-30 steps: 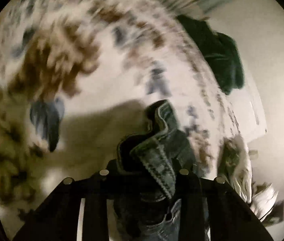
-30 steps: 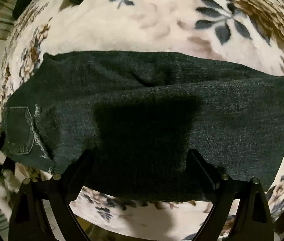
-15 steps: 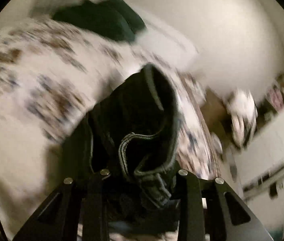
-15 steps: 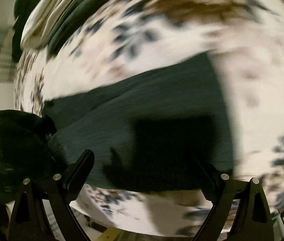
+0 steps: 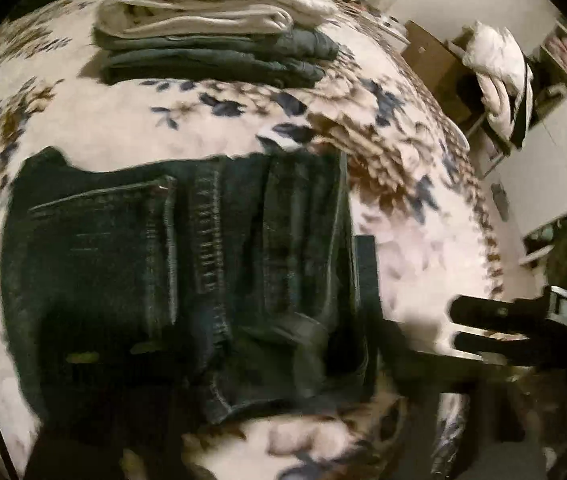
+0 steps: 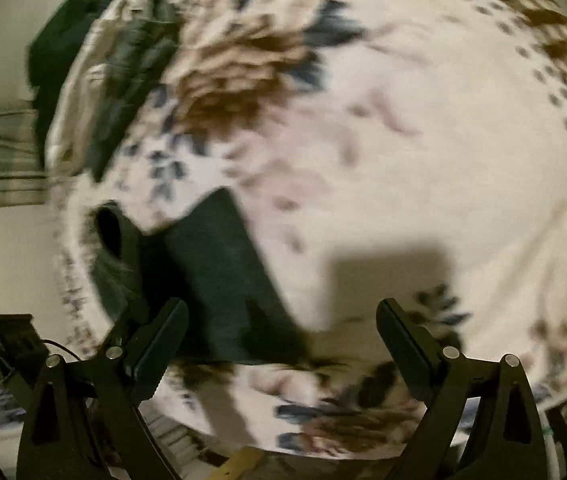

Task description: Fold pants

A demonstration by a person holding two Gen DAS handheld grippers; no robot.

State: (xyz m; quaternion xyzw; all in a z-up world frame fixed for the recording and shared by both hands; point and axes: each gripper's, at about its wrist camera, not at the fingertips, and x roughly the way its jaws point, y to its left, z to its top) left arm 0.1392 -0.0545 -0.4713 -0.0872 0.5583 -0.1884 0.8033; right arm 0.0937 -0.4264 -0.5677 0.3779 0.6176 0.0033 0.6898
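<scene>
dark jeans folded on floral bed; right tool spread wide just beside jeans, empty; left tool's state unseen.

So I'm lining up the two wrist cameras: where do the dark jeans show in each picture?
Left wrist: the jeans fill the centre-left, folded on the floral blanket, below the stack of folded clothes.
Right wrist: only an end of the jeans shows lower left, beyond the left finger of the right gripper.
Shared landmark: the floral blanket.
</scene>
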